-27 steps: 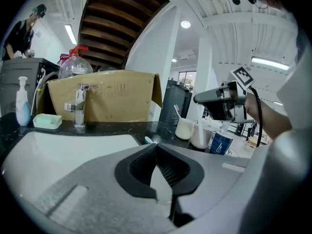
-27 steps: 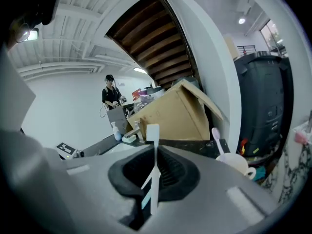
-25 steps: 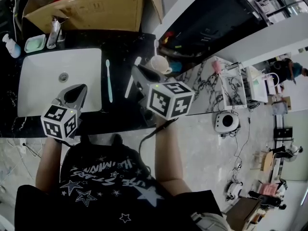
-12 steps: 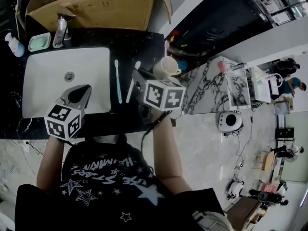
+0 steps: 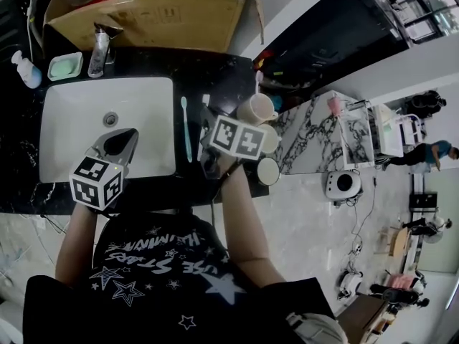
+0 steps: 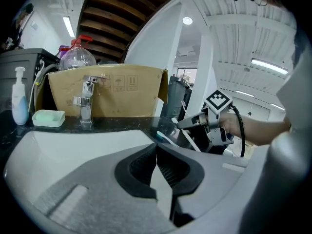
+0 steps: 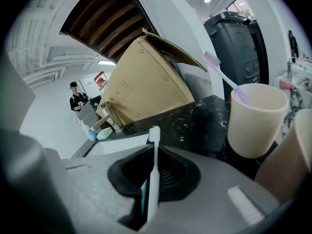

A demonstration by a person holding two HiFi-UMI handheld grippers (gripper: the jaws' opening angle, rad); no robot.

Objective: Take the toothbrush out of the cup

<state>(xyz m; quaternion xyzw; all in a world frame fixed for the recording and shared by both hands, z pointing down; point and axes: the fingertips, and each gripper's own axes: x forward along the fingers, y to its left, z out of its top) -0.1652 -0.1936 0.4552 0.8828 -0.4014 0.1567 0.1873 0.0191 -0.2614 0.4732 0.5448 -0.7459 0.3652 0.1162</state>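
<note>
My right gripper (image 5: pixel 205 124) is low over the black counter, left of the cream cup (image 5: pixel 254 111). It is shut on a white toothbrush (image 7: pixel 153 169) that stands up between the pads with its head (image 5: pixel 206 100) pointing away from me. The jaws have just eased open slightly, and the brush is still pinched. A lilac toothbrush (image 7: pixel 222 74) leans inside the cup (image 7: pixel 256 118). A teal toothbrush (image 5: pixel 186 129) lies flat on the sink's right rim. My left gripper (image 5: pixel 120 143) hovers over the sink's front, with its pads (image 6: pixel 157 162) shut together on nothing.
The white sink (image 5: pixel 72 120) fills the left of the counter. Behind it are a faucet (image 5: pixel 99 49), a green soap dish (image 5: pixel 64 65) and a pump bottle (image 5: pixel 23 70). A cardboard box (image 5: pixel 143 16) stands behind those. A second cup (image 5: pixel 267 170) sits near the counter's front right.
My right gripper has come down toward the counter with the white toothbrush and rolled, so its cube now sits flatter. The left gripper has shifted only slightly.
</note>
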